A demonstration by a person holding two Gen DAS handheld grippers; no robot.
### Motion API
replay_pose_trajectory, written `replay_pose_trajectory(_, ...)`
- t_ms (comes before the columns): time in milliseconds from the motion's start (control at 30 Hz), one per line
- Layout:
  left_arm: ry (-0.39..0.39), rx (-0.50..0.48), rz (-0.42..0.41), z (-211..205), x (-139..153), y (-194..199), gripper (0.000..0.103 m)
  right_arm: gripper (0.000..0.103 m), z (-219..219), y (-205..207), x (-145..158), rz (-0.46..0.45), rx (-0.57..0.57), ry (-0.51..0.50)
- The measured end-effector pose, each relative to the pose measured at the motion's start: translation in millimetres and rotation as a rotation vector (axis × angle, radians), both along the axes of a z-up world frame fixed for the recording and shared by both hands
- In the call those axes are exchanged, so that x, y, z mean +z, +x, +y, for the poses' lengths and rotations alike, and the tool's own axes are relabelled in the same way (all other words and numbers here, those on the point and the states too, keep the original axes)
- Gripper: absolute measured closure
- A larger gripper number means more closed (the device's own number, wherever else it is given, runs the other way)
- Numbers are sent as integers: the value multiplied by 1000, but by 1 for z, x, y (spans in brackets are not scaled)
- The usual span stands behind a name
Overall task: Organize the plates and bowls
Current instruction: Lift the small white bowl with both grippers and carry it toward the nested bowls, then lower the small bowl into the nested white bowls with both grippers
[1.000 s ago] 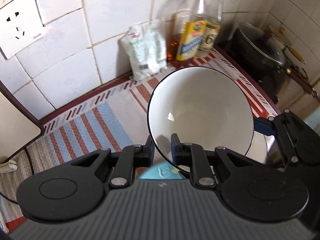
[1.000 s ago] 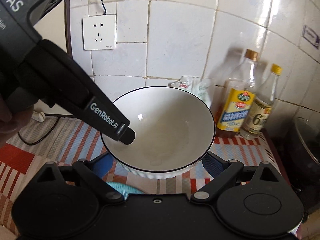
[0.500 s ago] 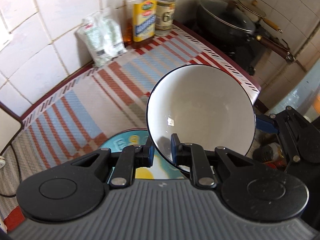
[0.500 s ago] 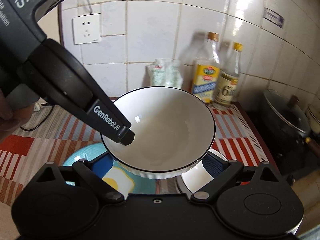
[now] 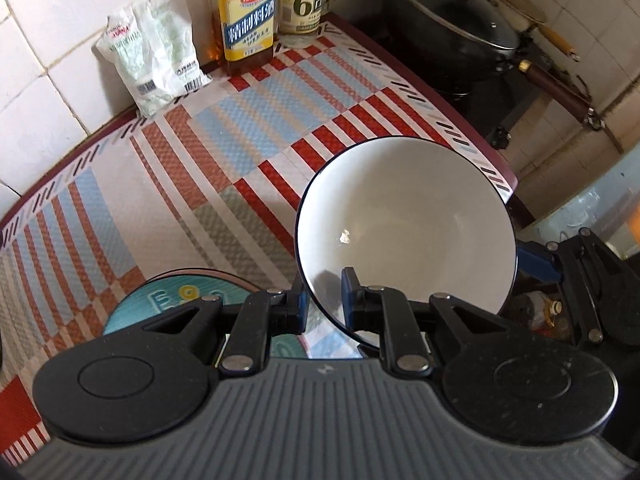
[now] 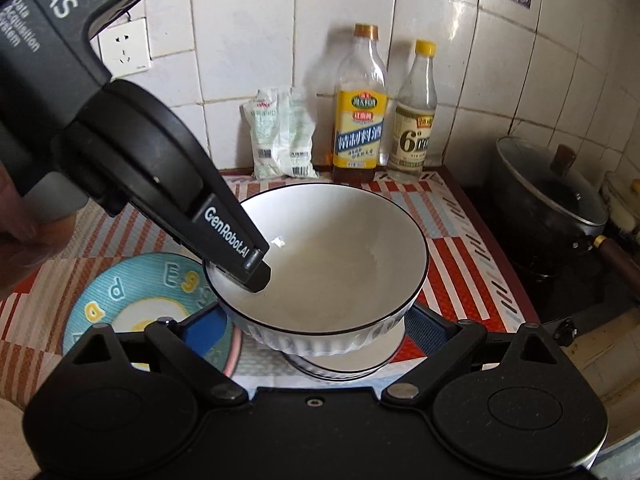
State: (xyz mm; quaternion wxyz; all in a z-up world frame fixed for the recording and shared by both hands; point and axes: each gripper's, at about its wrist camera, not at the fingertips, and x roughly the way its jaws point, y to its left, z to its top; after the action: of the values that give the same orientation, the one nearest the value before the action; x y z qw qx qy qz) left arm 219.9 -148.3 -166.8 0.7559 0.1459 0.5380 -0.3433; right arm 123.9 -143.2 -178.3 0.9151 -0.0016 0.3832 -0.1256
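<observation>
A white bowl (image 5: 404,224) with a dark rim hangs above the striped mat. My left gripper (image 5: 324,304) is shut on its near rim, one pad inside and one outside. In the right wrist view that same left gripper (image 6: 256,276) bites the bowl (image 6: 340,252) rim from the left. My right gripper (image 6: 316,328) clasps the bowl's ribbed outside between its blue pads. Right under the held bowl sits a second white dish (image 6: 360,366) with a dark rim. A blue plate (image 6: 132,304) with an egg picture lies on the mat to its left.
Two bottles (image 6: 360,120) and a white bag (image 6: 280,136) stand against the tiled wall. A lidded black pot (image 6: 548,204) sits on the stove to the right, past the counter's edge (image 5: 472,128). A wall socket (image 6: 126,52) is at the upper left.
Both grippers have carried the bowl to the right along the counter. The blue plate and the second white dish have come into view beneath it.
</observation>
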Motion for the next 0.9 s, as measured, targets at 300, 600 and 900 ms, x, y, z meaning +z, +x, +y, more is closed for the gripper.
replay_pose_trajectory(300, 66, 73, 12, -27, -31, 2, 88, 5, -49, 8, -27, 61, 82, 104)
replay_pose_trajectory(600, 98, 161, 23, -36, -40, 1, 88, 6, -64, 16, -39, 127, 185, 121)
replay_pose_trajectory(900, 124, 232, 6, -40, -36, 0, 86, 5, -74, 19, -39, 147, 292, 78)
